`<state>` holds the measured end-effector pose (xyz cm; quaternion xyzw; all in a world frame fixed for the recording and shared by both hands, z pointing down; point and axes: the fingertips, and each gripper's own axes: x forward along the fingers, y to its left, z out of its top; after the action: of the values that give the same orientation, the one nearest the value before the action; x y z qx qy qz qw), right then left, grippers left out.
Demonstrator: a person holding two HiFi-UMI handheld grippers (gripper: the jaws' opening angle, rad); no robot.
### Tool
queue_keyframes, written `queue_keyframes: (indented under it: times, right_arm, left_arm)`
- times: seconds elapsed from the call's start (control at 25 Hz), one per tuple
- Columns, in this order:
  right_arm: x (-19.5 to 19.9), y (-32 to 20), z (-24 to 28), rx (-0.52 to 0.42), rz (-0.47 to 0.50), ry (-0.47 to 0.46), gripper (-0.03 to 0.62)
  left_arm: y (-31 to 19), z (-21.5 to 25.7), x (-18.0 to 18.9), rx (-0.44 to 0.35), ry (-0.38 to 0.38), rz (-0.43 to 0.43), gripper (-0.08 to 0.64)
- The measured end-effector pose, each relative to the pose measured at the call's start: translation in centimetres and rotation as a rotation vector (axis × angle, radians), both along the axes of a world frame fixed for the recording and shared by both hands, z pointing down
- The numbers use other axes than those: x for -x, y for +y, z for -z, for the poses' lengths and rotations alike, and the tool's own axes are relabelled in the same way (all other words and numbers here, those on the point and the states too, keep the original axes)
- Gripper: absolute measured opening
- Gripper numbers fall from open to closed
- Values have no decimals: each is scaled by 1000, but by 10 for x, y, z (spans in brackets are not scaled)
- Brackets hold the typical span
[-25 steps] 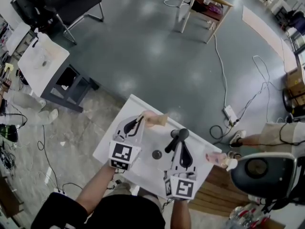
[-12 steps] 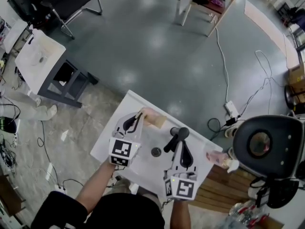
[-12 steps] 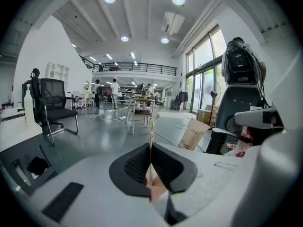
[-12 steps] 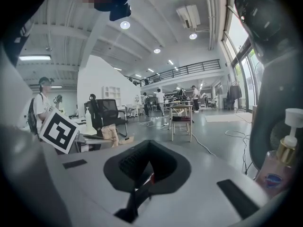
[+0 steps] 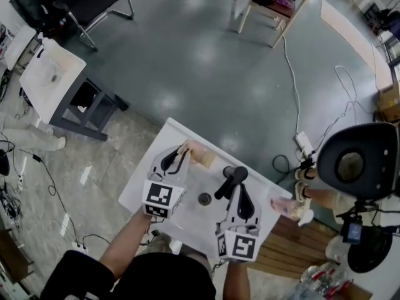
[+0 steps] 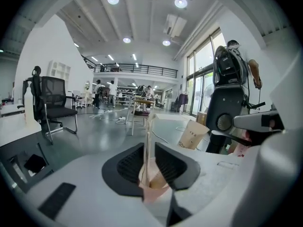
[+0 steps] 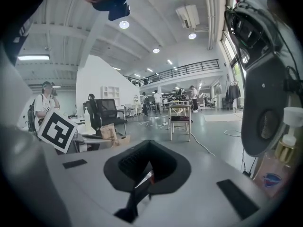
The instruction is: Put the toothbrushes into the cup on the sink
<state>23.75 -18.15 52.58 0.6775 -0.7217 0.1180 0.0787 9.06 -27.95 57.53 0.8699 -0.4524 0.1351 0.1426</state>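
Observation:
A white sink top (image 5: 150,183) with a drain (image 5: 205,199) and a black faucet (image 5: 231,180) lies below me. The brown paper cup (image 5: 204,157) stands at its far edge, just beyond my left gripper (image 5: 182,150). In the left gripper view the left gripper (image 6: 149,160) has a pale toothbrush (image 6: 148,141) upright between its jaws, which have just been opening; a slim gap shows beside it. The cup (image 6: 191,134) is ahead to the right. My right gripper (image 5: 239,189) sits behind the faucet; the right gripper (image 7: 147,171) is shut on a thin dark toothbrush (image 7: 140,188).
Pink items (image 5: 284,207) and a pump bottle (image 7: 285,145) stand at the sink top's right end. A black office chair (image 5: 354,162) and a person's arm are to the right. A small white table (image 5: 53,74) stands far left, a wooden chair (image 5: 270,8) beyond, cables on the floor.
Both grippers have stayed where they were over the sink top. The black office chair at the right has moved up and to the right in the head view.

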Motion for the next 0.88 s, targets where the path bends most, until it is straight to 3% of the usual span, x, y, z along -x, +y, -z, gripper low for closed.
queue_keyframes:
  times: [0.04, 0.16, 0.88]
  right_arm:
    - [0, 1, 0, 0, -1, 0, -2]
    - [0, 2, 0, 3, -1, 0, -2]
    - [7, 10, 21, -43, -5, 21, -2]
  left_arm:
    - [1, 0, -2, 4, 1, -11, 89]
    - [3, 0, -5, 14, 5, -34, 154]
    - [12, 28, 7, -42, 7, -33, 164]
